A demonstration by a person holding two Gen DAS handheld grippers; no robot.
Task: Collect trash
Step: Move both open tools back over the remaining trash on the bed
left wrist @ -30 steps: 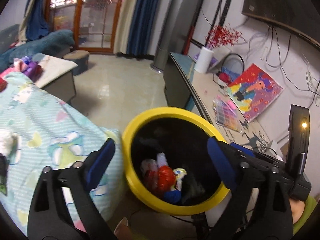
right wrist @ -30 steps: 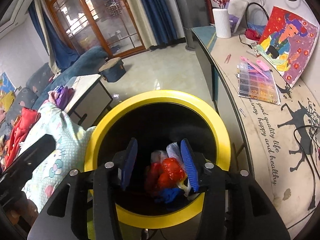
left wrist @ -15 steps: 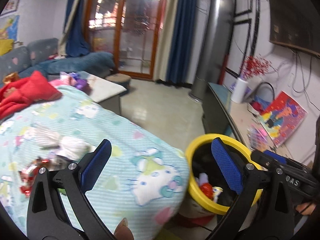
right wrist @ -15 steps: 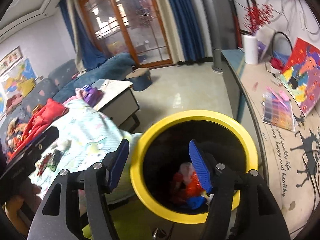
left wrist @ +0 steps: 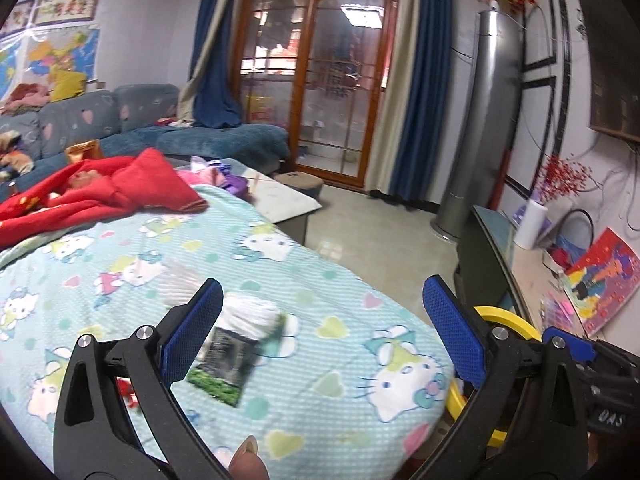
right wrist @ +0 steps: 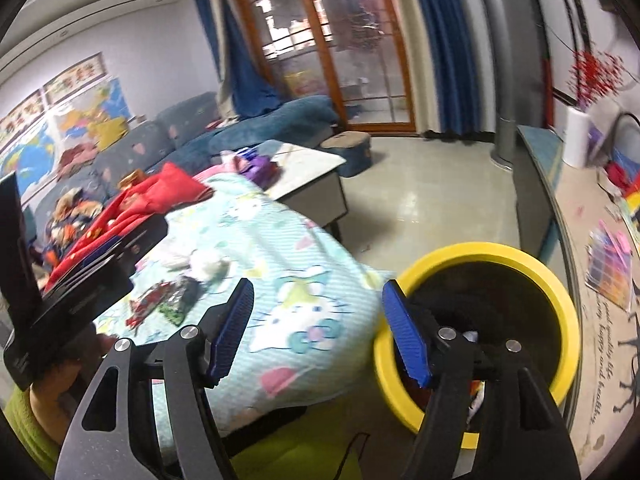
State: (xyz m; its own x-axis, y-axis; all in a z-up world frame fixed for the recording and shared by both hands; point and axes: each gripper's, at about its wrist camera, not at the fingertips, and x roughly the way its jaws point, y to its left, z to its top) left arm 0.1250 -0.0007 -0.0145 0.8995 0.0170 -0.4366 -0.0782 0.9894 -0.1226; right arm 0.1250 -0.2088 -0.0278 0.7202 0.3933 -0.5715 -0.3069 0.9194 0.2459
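A yellow-rimmed black bin [right wrist: 480, 252] stands on the floor beside a Hello Kitty blanket [right wrist: 280, 248], with a bit of trash [right wrist: 472, 336] showing inside. On the blanket lie a white crumpled tissue [left wrist: 252, 312], a dark green packet [left wrist: 224, 364] and a red wrapper [right wrist: 148, 304]. My left gripper [left wrist: 324, 332] hovers open over the tissue and packet, touching neither. My right gripper [right wrist: 318, 336] is above the blanket's edge next to the bin; its jaws are opening and nothing is between them. The bin's rim [left wrist: 504, 320] peeks in at the lower right of the left wrist view.
A red garment [left wrist: 120, 192] lies at the blanket's far end, with a white-topped coffee table [left wrist: 280, 196] and a blue sofa [left wrist: 200, 140] beyond. At the right, a long cabinet [right wrist: 560, 208] carries a bead box [right wrist: 608, 272] and a painting [left wrist: 600, 280]. Tiled floor [right wrist: 432, 200] lies between.
Both grippers have lifted away from the bin and swung left toward the blanket. The right jaws have widened and no longer frame the trash in the bin.
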